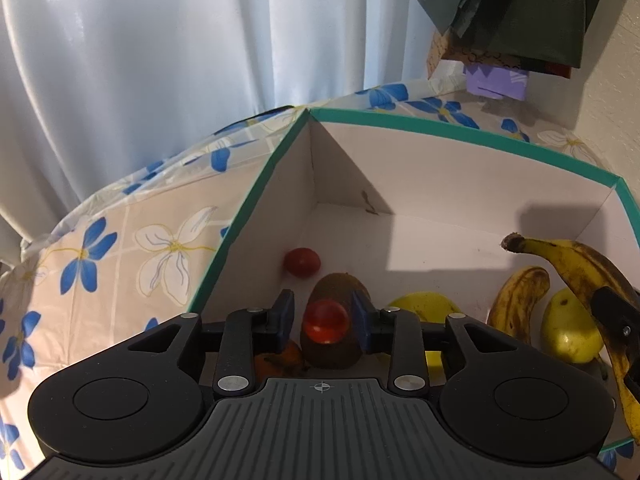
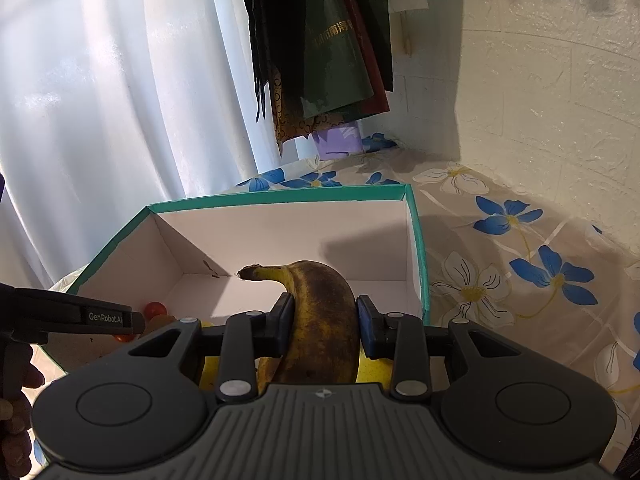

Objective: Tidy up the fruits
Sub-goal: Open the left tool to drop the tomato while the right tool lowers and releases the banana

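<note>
**Both grippers at the fruit box: tomato between left pads, banana clamped in right**

Setup: green-rimmed white box (image 1: 460,132) sits on a table covered with a blue-and-white flowered cloth (image 1: 120,248). White curtain (image 1: 140,60) behind; dark bags (image 1: 520,8) hang by the wall at upper right.

Left gripper (image 1: 325,316): angled down into the box near its left wall. A small red cherry tomato (image 1: 325,322) sits between the blue pads (image 1: 285,314). A sliver of gap shows on each side of the tomato, so the pads do not appear to press on it; jaws read as slightly apart, not clamped. Whether the tomato rests on something below cannot be told.

Box contents, left wrist view: a brown kiwi (image 1: 334,344) directly under the tomato; a second cherry tomato (image 1: 302,262) further back by the left wall; an orange fruit (image 1: 280,358) partly hidden under the left finger; a yellow fruit (image 1: 426,306) to the right of the kiwi; a spotted banana (image 1: 520,304) and a yellow-green fruit (image 1: 570,332) at the right end.

Right gripper (image 2: 325,320): over the right end of the box, pads tight against both sides of a heavily browned banana (image 2: 324,320), stem pointing left.

Person's hand (image 2: 16,408) visible at lower left edge of the right wrist view.
</note>
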A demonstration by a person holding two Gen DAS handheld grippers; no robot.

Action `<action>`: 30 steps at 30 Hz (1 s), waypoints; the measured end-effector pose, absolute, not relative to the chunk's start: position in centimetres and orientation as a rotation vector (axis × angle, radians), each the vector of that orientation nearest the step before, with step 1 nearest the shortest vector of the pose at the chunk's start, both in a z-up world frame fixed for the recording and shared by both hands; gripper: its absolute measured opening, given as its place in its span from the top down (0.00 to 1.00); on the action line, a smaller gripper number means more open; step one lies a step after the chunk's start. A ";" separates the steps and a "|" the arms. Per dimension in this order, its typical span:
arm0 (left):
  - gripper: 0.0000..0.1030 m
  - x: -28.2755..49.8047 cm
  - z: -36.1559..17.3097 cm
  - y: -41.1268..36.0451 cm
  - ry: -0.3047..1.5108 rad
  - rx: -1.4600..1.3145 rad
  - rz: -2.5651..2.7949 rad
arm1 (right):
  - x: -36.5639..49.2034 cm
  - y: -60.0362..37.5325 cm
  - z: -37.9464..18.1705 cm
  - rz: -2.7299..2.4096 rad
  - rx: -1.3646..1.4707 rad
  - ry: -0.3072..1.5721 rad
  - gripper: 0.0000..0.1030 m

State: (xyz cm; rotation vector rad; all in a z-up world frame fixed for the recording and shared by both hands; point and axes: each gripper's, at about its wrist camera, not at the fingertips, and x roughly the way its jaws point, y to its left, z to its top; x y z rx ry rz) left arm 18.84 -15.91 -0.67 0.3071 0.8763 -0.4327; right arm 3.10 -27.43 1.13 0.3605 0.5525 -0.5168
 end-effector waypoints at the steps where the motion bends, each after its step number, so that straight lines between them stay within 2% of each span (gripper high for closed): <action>1: 0.47 18.8 -0.6 -15.9 0.870 0.307 -0.430 | 3.1 -27.4 1.1 -0.516 0.357 0.553 0.68; 6: 0.37 18.8 -0.4 -15.8 0.859 0.297 -0.426 | 3.2 -27.1 1.1 -0.521 0.322 0.553 0.67; 11: 0.32 18.8 -0.3 -15.8 0.855 0.302 -0.426 | 2.7 -27.0 2.0 -0.528 0.305 0.513 0.46; 13: 0.29 18.7 -0.3 -15.8 0.848 0.303 -0.422 | 2.5 -26.9 2.2 -0.528 0.295 0.508 0.45; 22: 0.21 18.5 -0.1 -15.6 0.845 0.306 -0.422 | 1.8 -26.2 2.8 -0.536 0.275 0.490 0.23; 26: 0.20 18.3 0.1 -15.4 0.835 0.309 -0.425 | 1.3 -26.1 3.2 -0.533 0.281 0.495 0.17; 30: 0.20 18.2 0.2 -15.3 0.838 0.308 -0.425 | 1.0 -25.9 3.4 -0.535 0.263 0.513 0.17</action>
